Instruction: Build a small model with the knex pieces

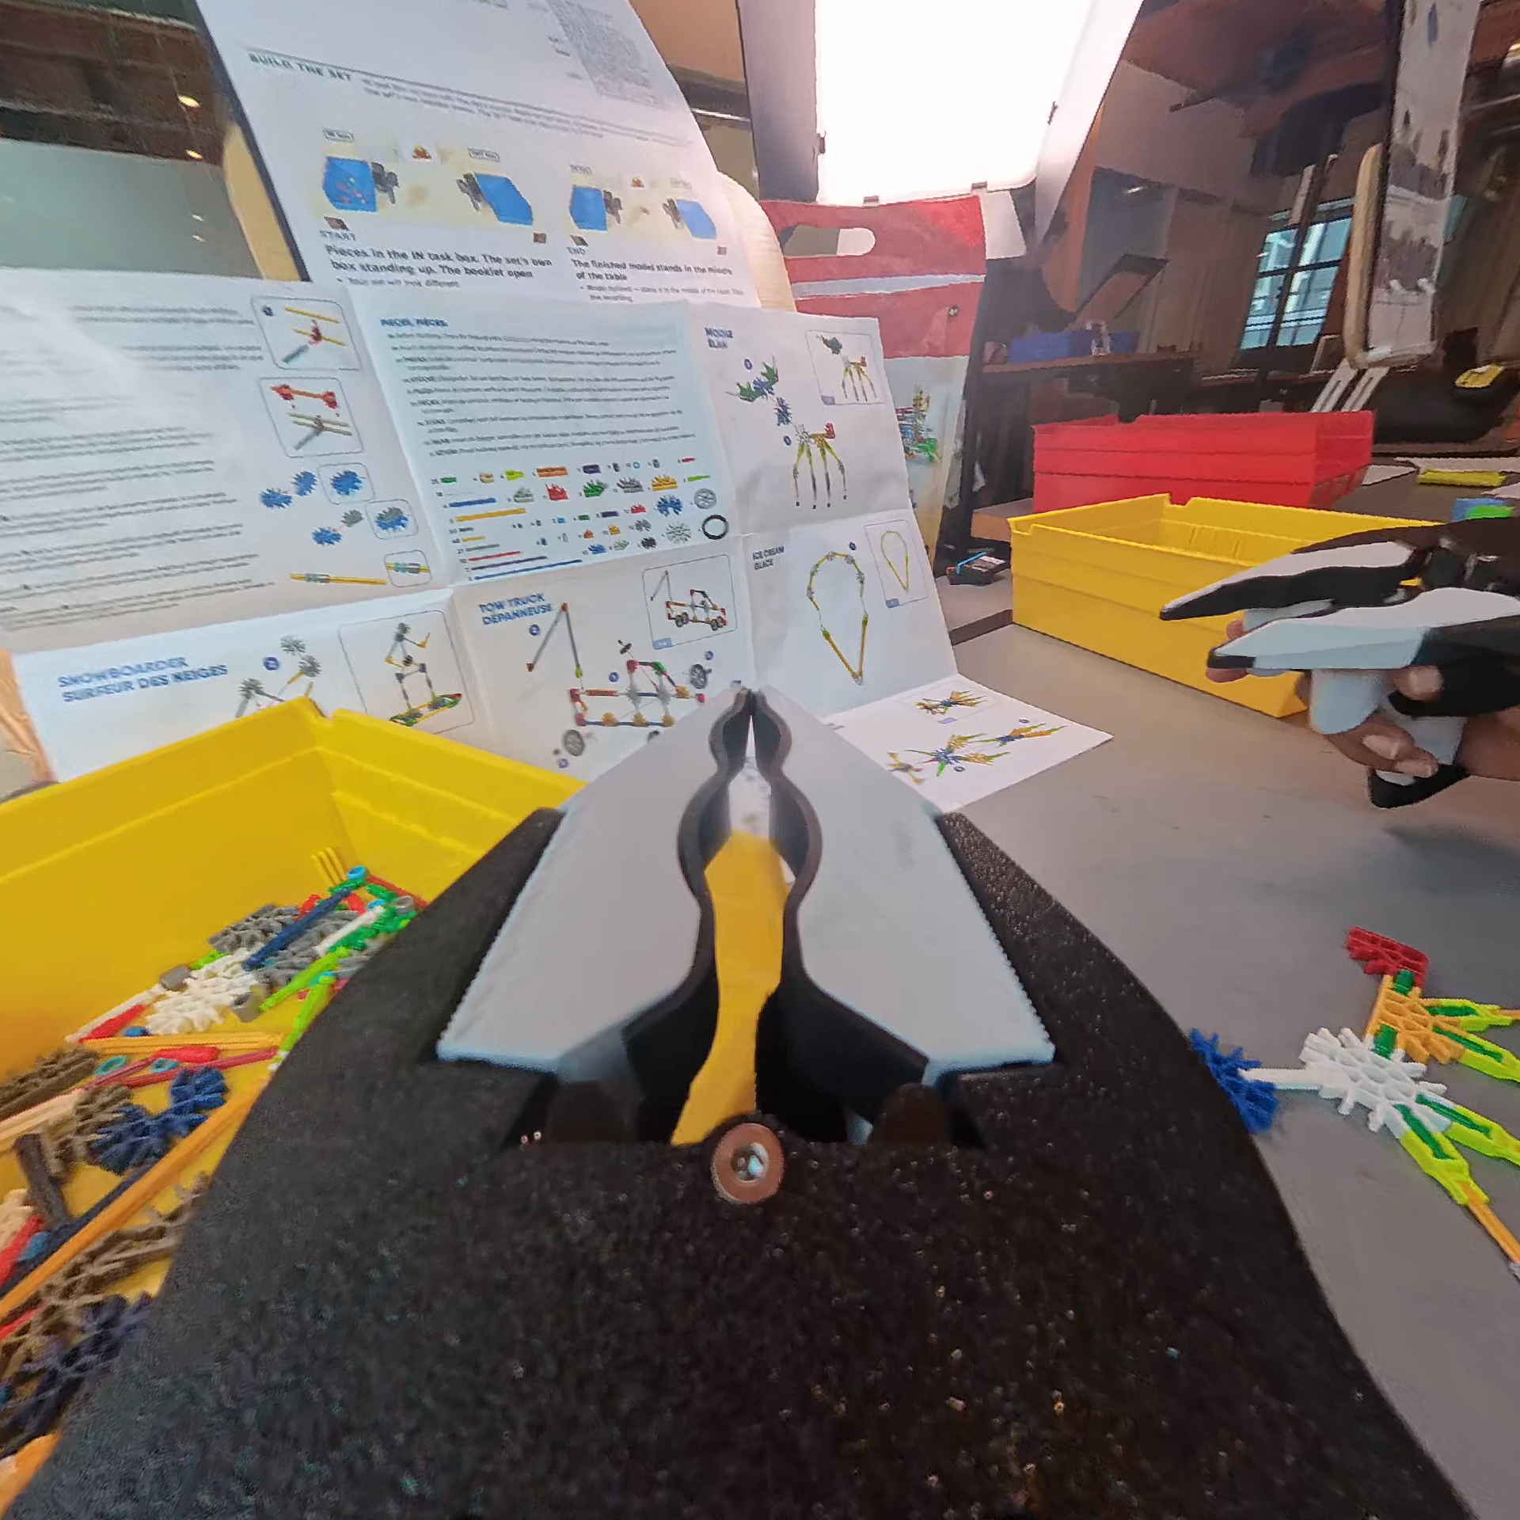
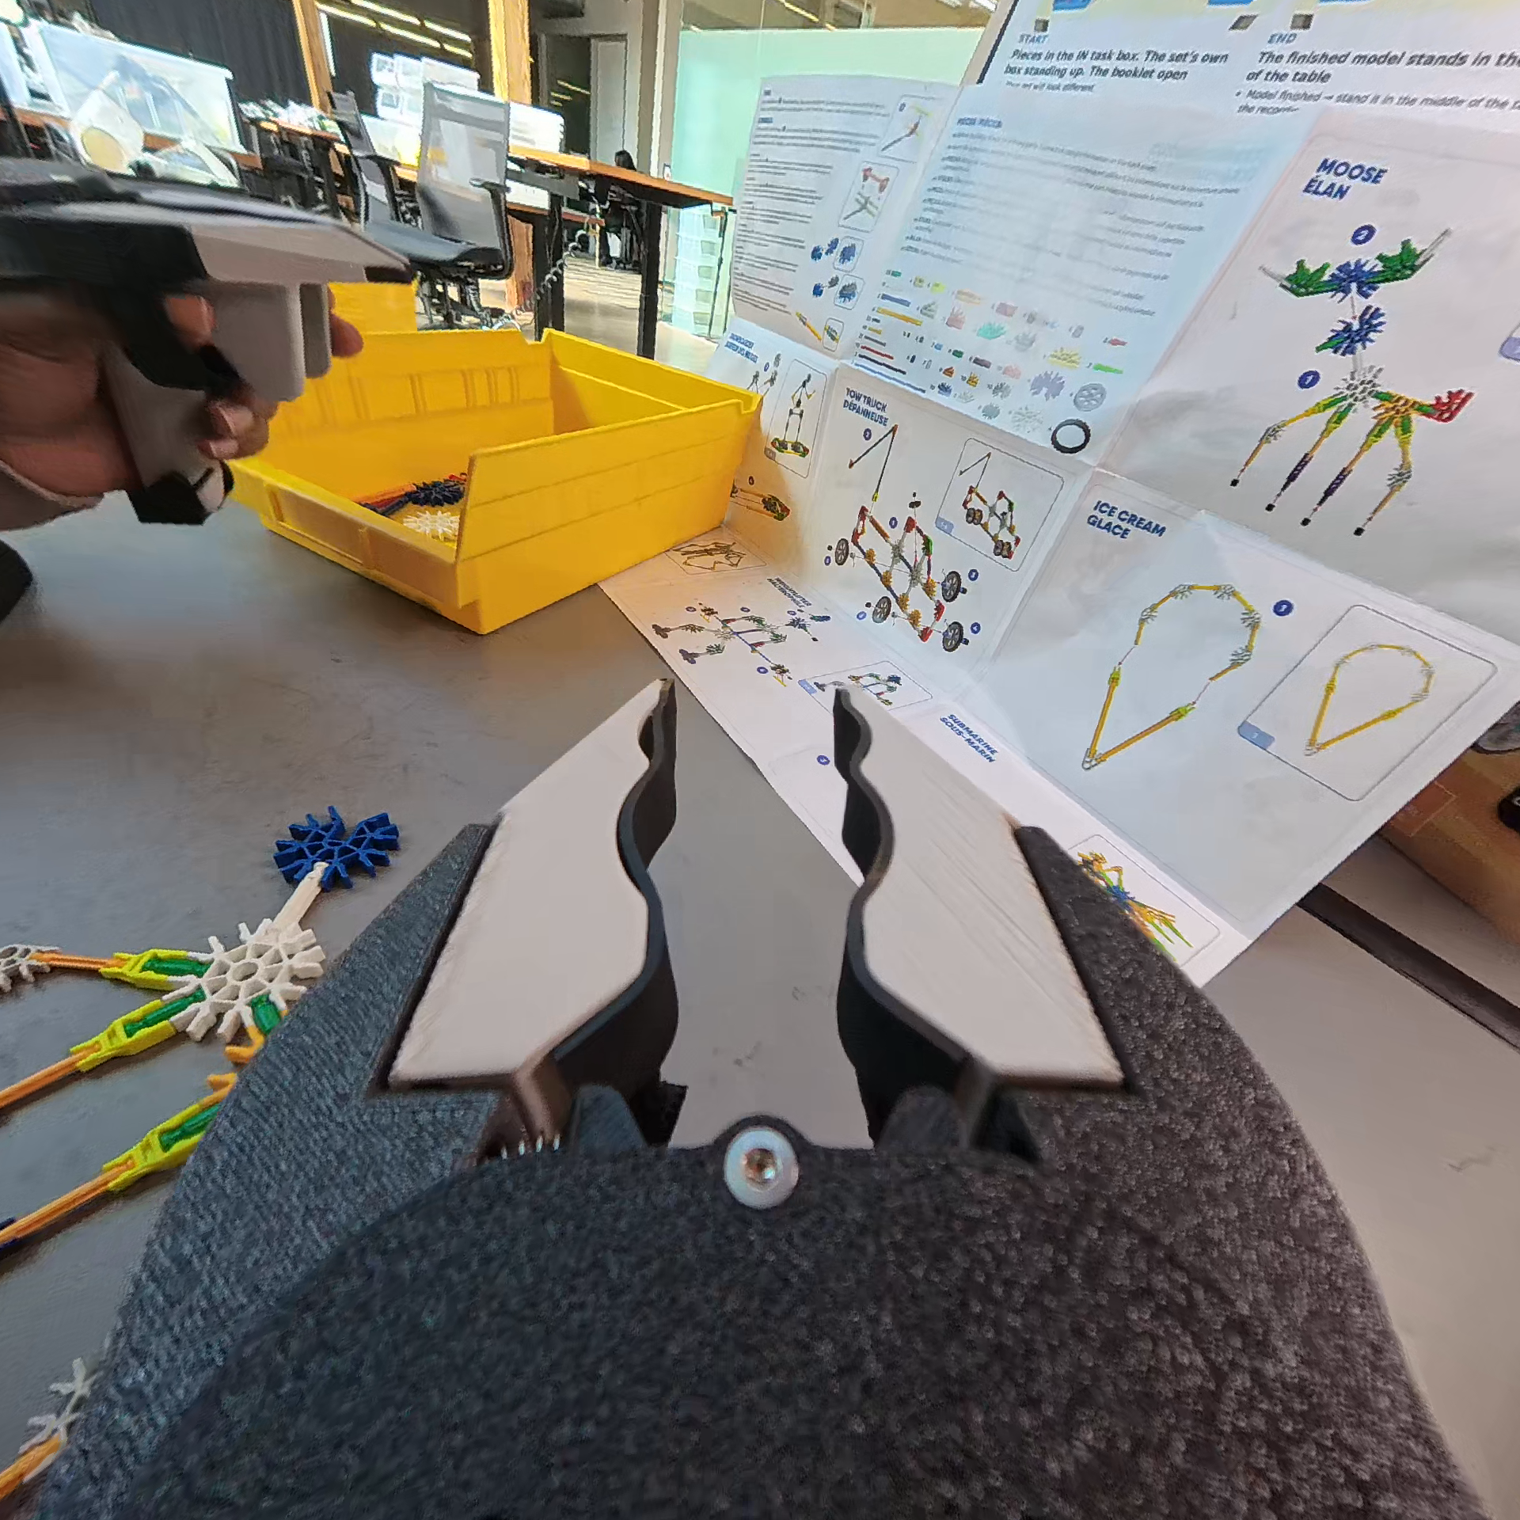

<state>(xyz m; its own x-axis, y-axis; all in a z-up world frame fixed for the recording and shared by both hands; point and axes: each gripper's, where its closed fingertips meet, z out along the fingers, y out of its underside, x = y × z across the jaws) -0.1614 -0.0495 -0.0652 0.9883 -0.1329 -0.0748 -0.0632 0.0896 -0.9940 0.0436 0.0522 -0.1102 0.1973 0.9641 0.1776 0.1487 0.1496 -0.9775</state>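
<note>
The half-built model [image 2: 214,987] is lying flat on the grey counter [image 2: 247,699], white snowflake hub in the middle with a blue connector [image 2: 335,847] on a white rod and yellow-green legs fanning out; from the left side you can see a red connector [image 1: 1390,954] at one end too. Your right claw [image 2: 755,707] sits just beside it, fingers spread apart with nothing between them, pointing at the fold-out instruction sheet [image 2: 1151,493] propped up behind. Your left claw [image 1: 750,699] is pinched closed at the tips and empty, hovering at the edge of the yellow bin [image 1: 247,790] full of loose rods and connectors [image 1: 206,1012]. Further back there's another yellow bin [image 1: 1151,592] and red bins [image 1: 1201,461] stacked behind it.
</note>
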